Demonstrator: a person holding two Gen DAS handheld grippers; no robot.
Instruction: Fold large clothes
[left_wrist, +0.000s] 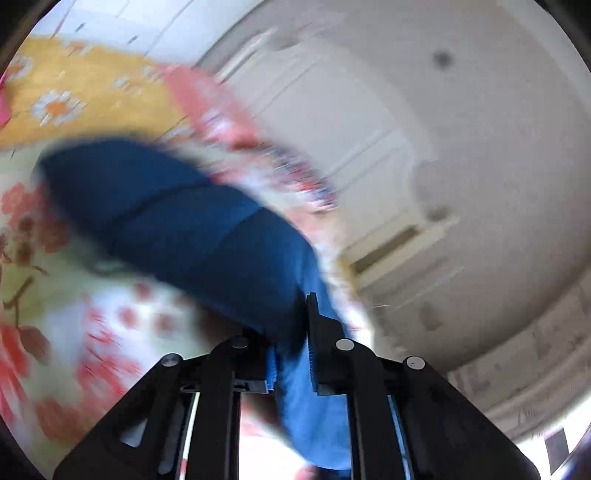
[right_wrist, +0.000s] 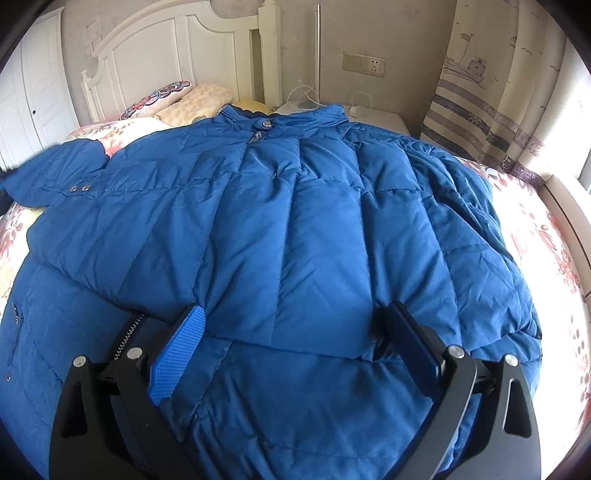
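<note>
The left gripper (left_wrist: 293, 354) is clenched on a sleeve (left_wrist: 177, 218) of the blue puffer jacket (right_wrist: 295, 221), the sleeve stretching ahead of it over the floral bed (left_wrist: 55, 295); this view is blurred. The right gripper (right_wrist: 295, 343) hovers released, the jacket spread flat beneath and ahead of it, collar farthest.
</note>
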